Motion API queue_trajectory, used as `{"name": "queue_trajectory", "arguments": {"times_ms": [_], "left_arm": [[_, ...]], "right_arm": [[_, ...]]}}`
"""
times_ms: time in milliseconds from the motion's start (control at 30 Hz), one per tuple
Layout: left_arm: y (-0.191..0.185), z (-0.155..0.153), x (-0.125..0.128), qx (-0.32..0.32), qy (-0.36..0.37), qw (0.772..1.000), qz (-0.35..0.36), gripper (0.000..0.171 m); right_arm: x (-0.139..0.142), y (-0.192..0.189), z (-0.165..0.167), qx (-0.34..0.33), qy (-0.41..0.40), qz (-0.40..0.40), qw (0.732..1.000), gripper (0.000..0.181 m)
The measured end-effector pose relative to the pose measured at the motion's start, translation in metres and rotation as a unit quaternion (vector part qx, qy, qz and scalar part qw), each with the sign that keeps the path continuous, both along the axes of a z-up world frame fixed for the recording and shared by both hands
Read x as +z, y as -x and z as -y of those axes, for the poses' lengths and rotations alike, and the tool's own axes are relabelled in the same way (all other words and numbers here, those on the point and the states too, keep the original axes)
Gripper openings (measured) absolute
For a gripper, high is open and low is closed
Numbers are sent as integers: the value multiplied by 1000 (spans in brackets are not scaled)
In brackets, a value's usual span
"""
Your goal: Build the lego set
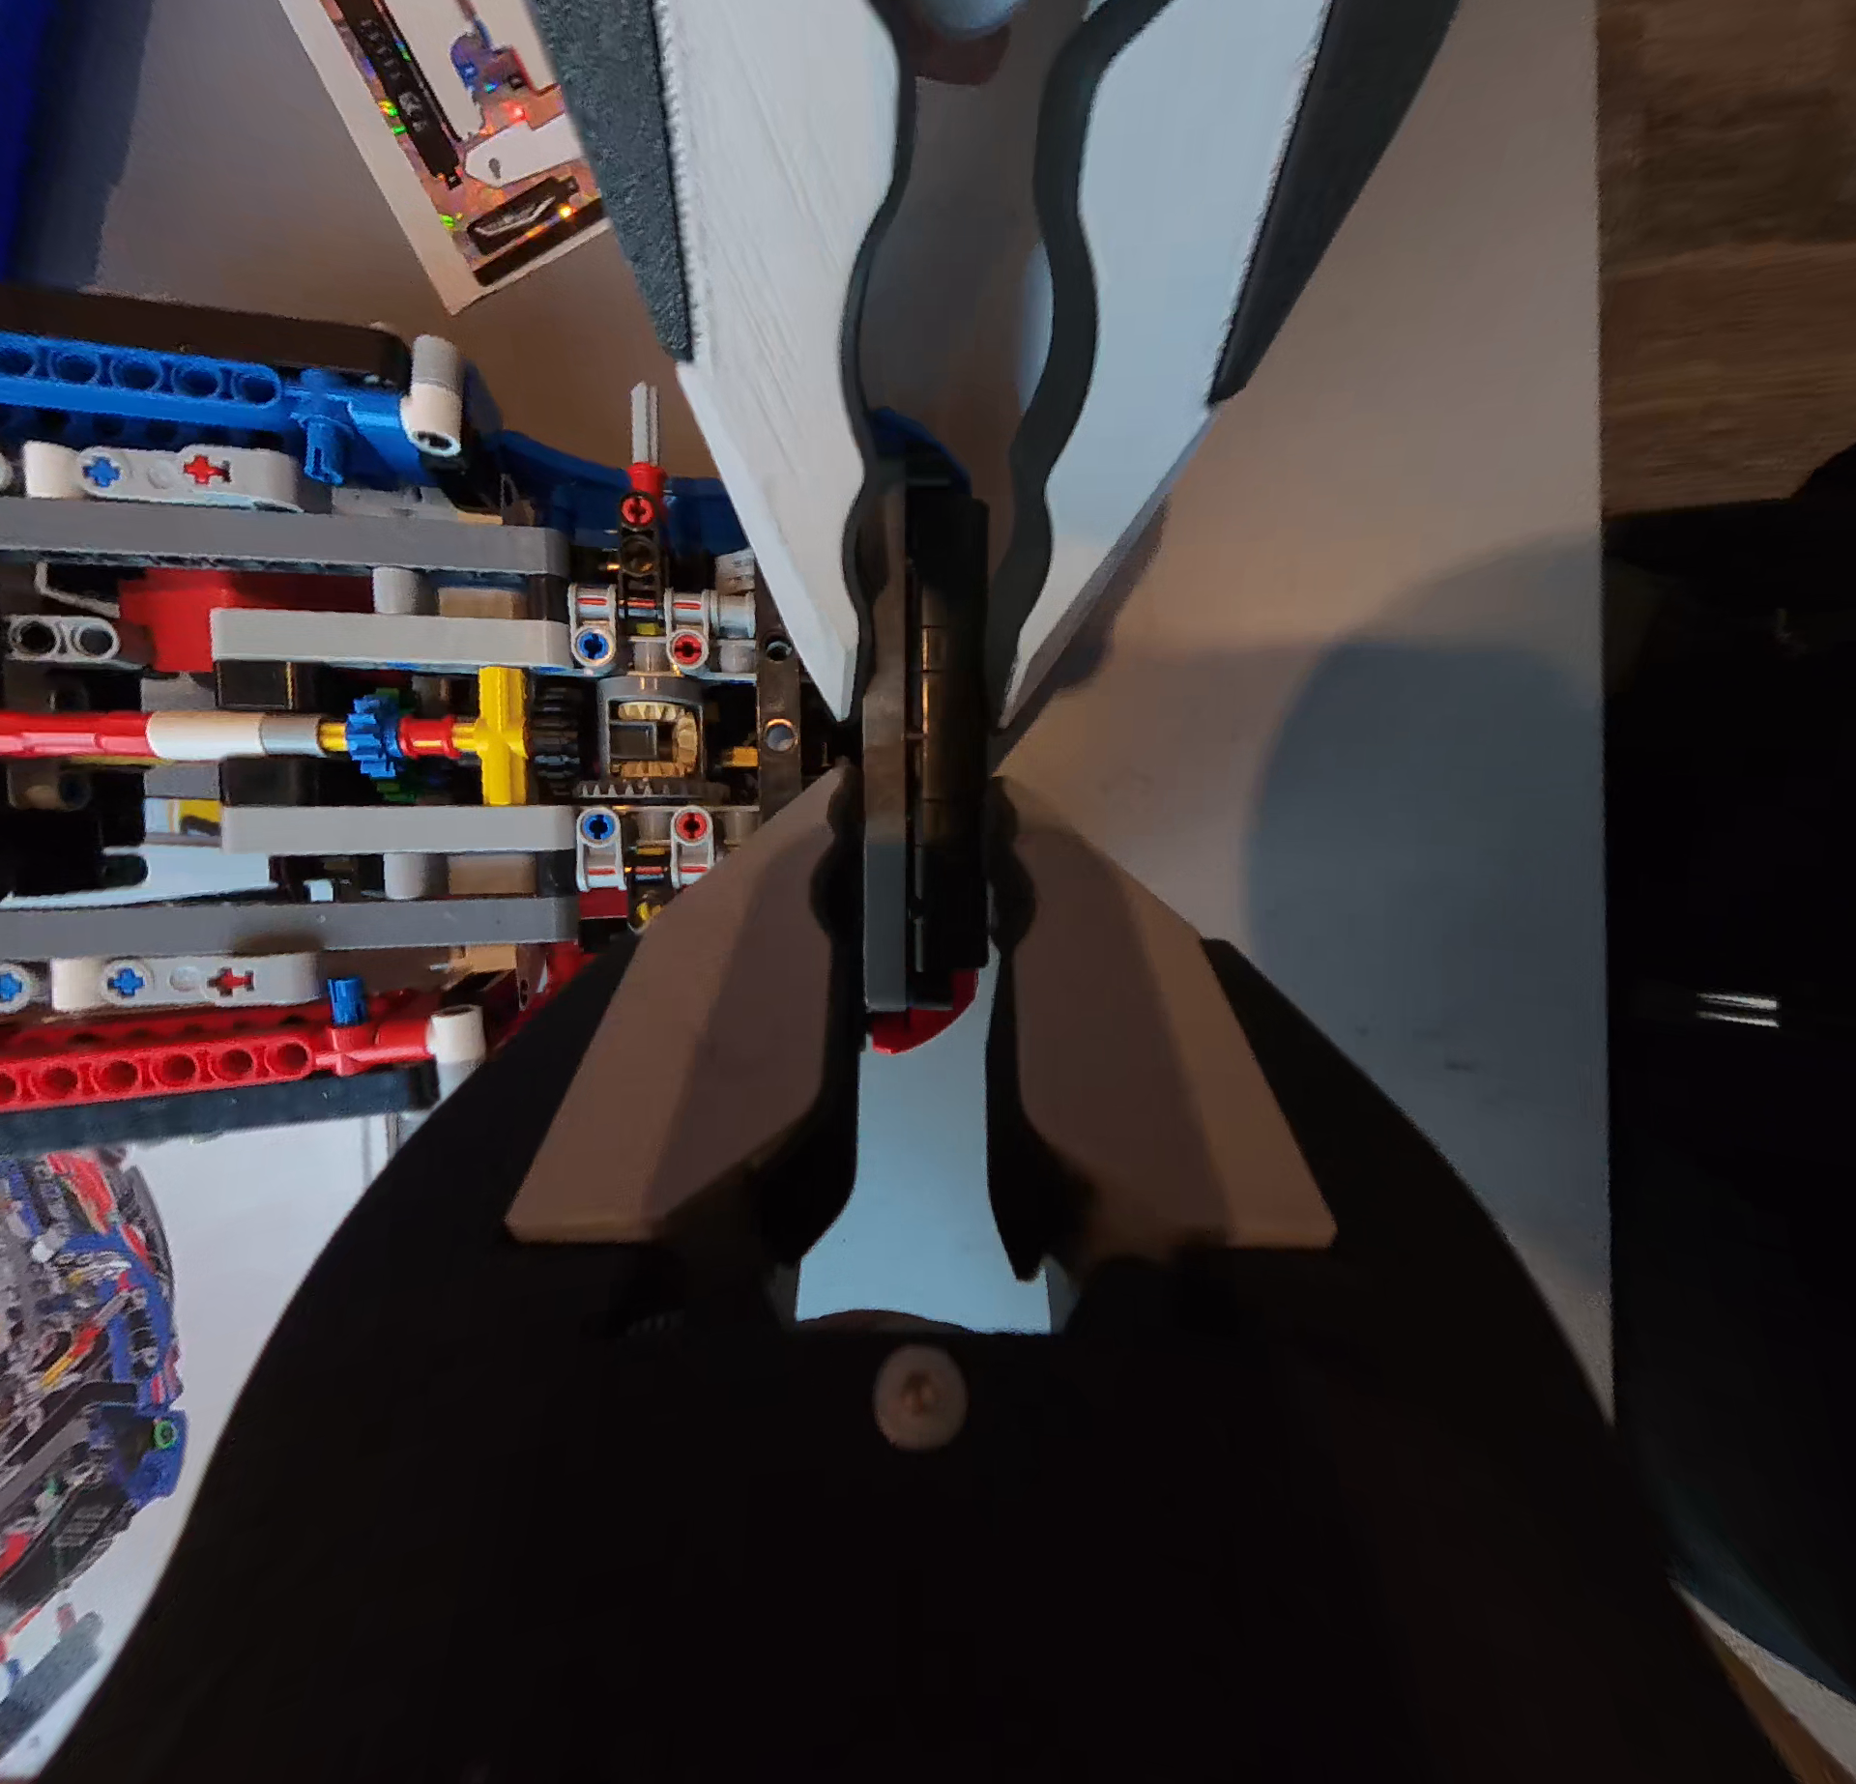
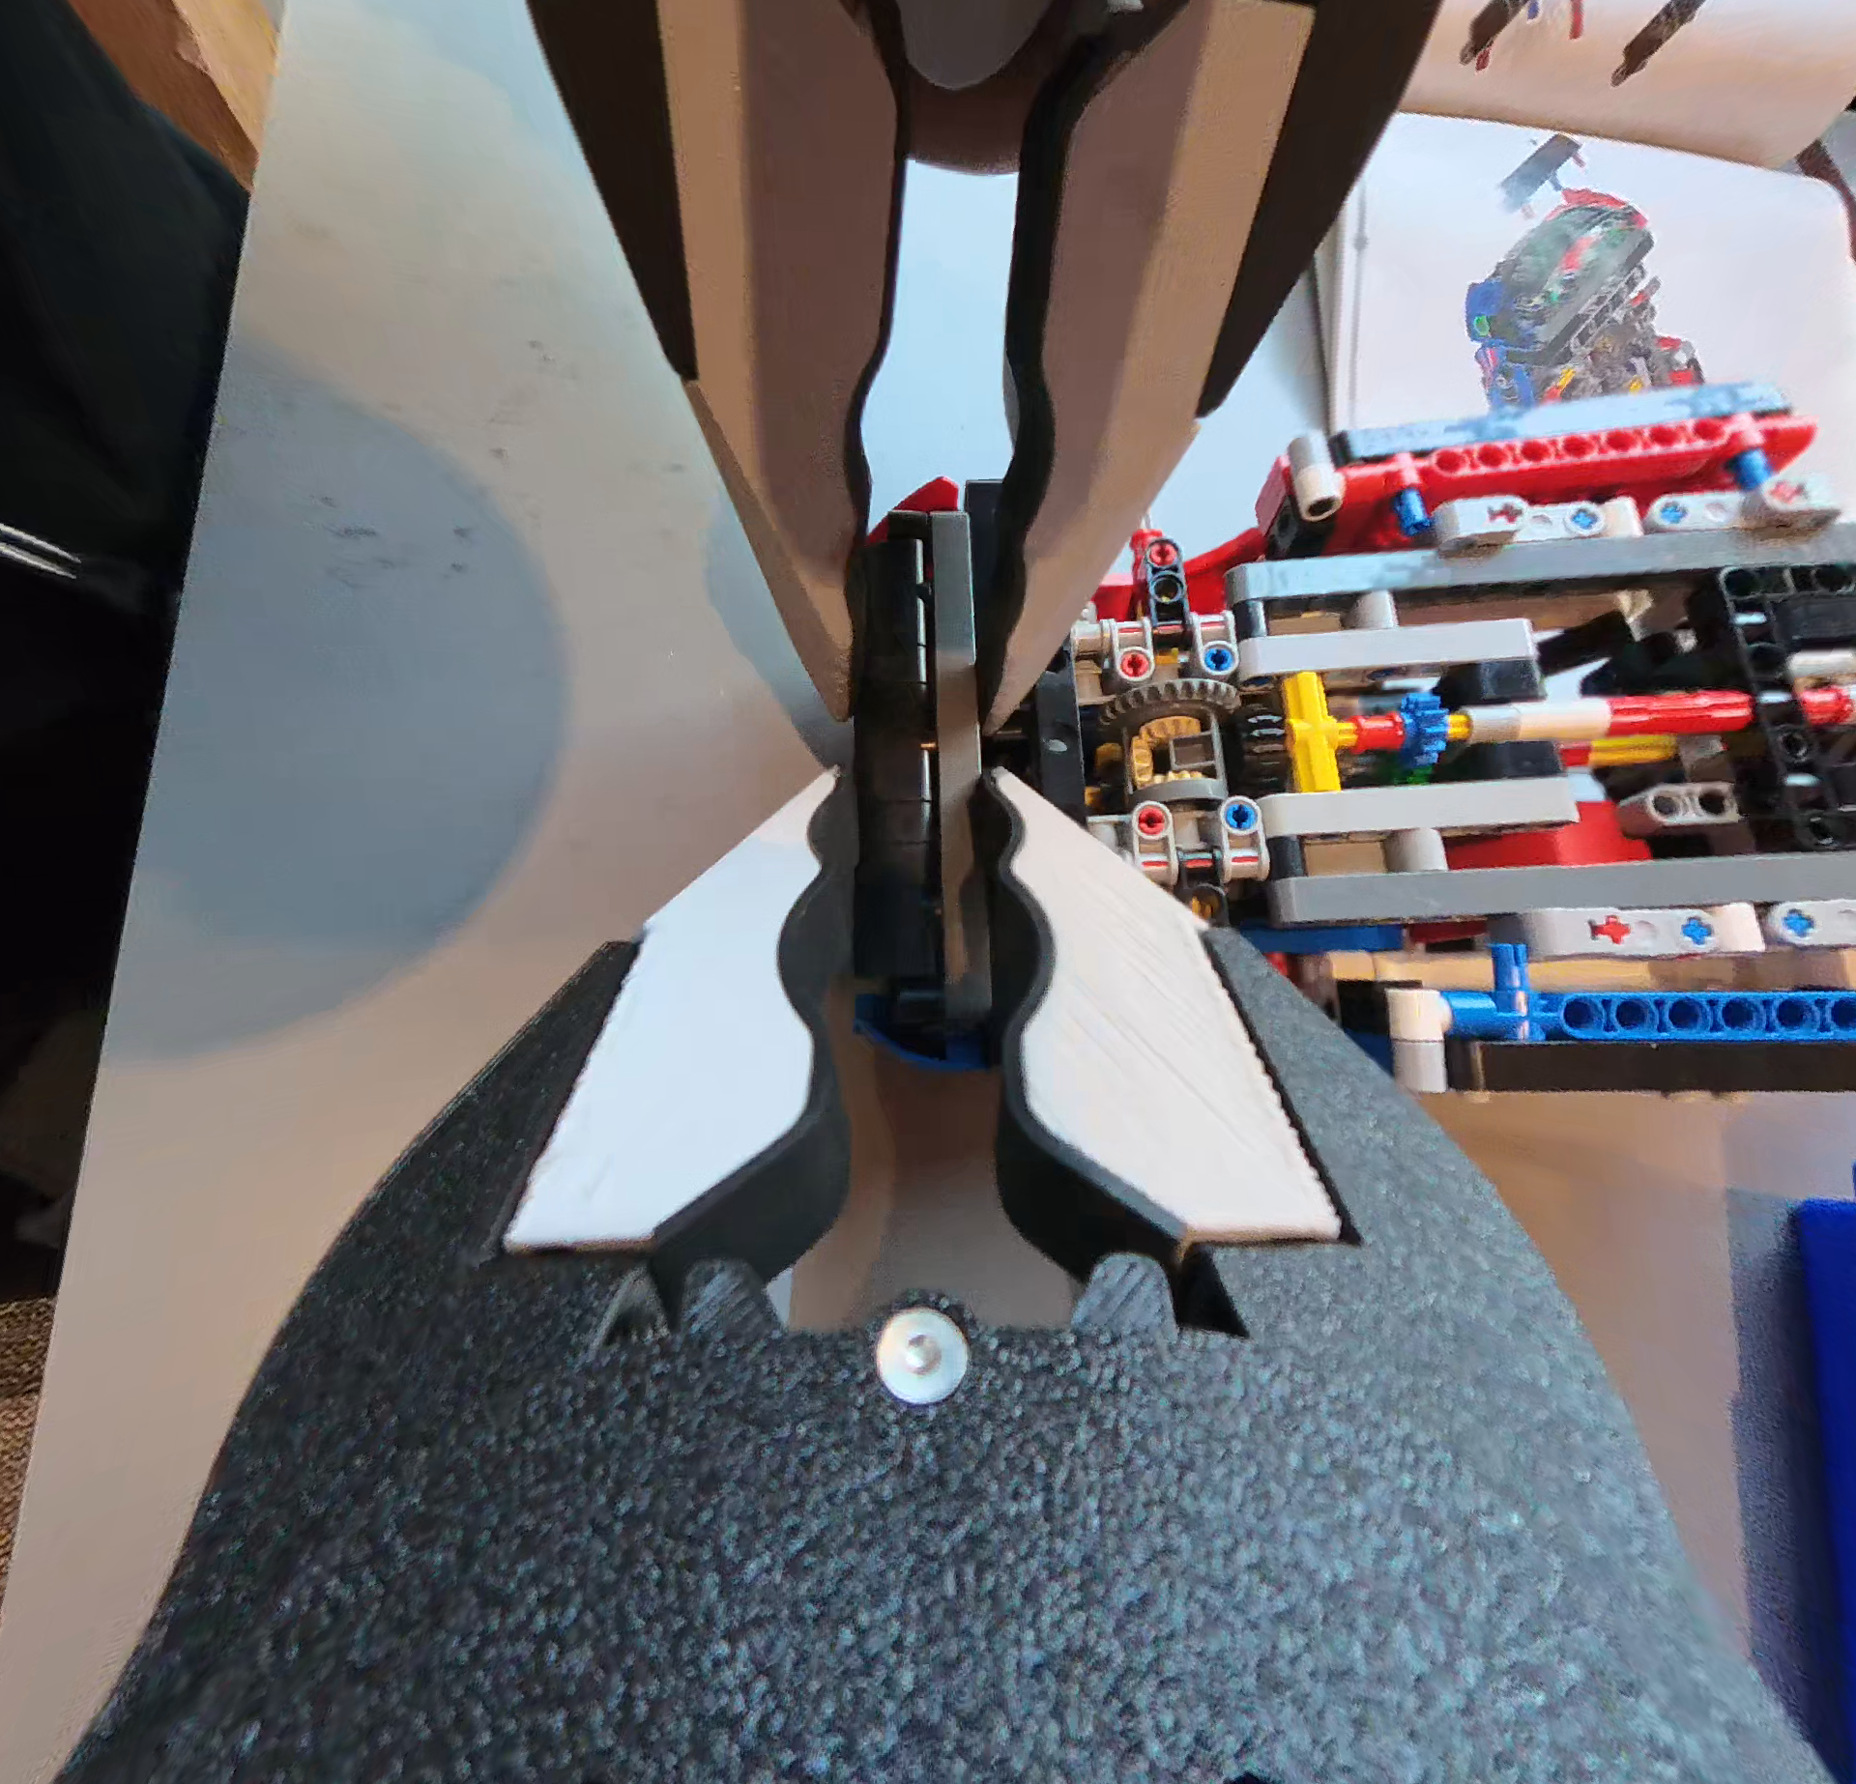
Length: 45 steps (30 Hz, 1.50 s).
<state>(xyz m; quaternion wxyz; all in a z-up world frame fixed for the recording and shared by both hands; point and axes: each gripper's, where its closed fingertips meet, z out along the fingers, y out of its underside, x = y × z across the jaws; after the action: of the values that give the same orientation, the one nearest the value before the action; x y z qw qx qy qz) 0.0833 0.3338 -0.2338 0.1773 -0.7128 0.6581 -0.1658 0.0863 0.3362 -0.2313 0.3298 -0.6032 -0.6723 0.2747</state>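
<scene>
Left wrist view puts my left gripper (image 1: 919, 782) low in the picture, its jaws pinching a flat black and dark grey panel (image 1: 924, 732) that stands on edge at the end of the lego model (image 1: 402, 722). My right gripper (image 1: 929, 722) comes in from the top of that same picture, tip to tip with the left one, and its jaws are closed on the same panel from the opposite side. A red curved piece (image 1: 919, 1018) peeks out at the panel's near end and a blue one at its far end.

From the right wrist view the picture is mirrored: my right gripper (image 2: 914, 782) clamps the panel (image 2: 919, 732) from below, the left gripper (image 2: 919, 712) from above.

Just past the panel sits the model's differential gear (image 2: 1170, 742), with a yellow cross piece (image 2: 1311, 732) and a red and white axle (image 2: 1607, 717) running away from it between grey beams. A red beam (image 2: 1567, 456) lines one long side of the model and a blue beam (image 2: 1687, 1018) the other. The model rests on the pale tabletop (image 2: 402, 431). An instruction booklet (image 2: 1567, 330) lies beyond it, and a sticker sheet (image 1: 442, 109) lies near it.
</scene>
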Motion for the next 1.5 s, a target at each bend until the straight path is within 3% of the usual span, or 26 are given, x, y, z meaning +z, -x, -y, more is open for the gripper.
{"name": "queue_trajectory", "arguments": {"times_ms": [167, 333, 400, 500, 700, 1000, 1200, 1267, 1333, 1500], "left_arm": [[-1, 4, 8, -3, 18, 1000, 1, 22], [31, 8, 20, -1, -33, 999, 0, 52], [37, 17, 19, 8, -26, 999, 20, 49], [39, 7, 15, 35, -57, 997, 45, 49], [27, 4, 10, 46, -36, 995, 86, 42], [31, 6, 14, 53, -24, 986, 155, 37], [22, 12, 19, -12, -76, 986, 151, 39], [21, 11, 12, -34, -72, 989, 127, 37], [22, 7, 11, -39, -70, 989, 121, 24], [23, 8, 9, -51, -31, 990, 128, 21]], "right_arm": [[3, -4, 2, -7, 33, -14, 999, 26], [4, -5, 2, -14, -24, -21, 999, 27], [3, -4, 2, -22, -25, -26, 999, 28], [4, -6, 2, -26, -31, -16, 999, 31], [8, -10, -1, -36, -25, -1, 999, 41], [0, -8, -1, -39, -37, 18, 998, 27], [1, 5, 4, -54, -21, 36, 998, 26], [1, 9, 4, -60, -21, 34, 997, 25], [1, 13, 6, -66, -17, 30, 997, 25], [0, 16, 7, -78, -18, 29, 996, 24]]}}
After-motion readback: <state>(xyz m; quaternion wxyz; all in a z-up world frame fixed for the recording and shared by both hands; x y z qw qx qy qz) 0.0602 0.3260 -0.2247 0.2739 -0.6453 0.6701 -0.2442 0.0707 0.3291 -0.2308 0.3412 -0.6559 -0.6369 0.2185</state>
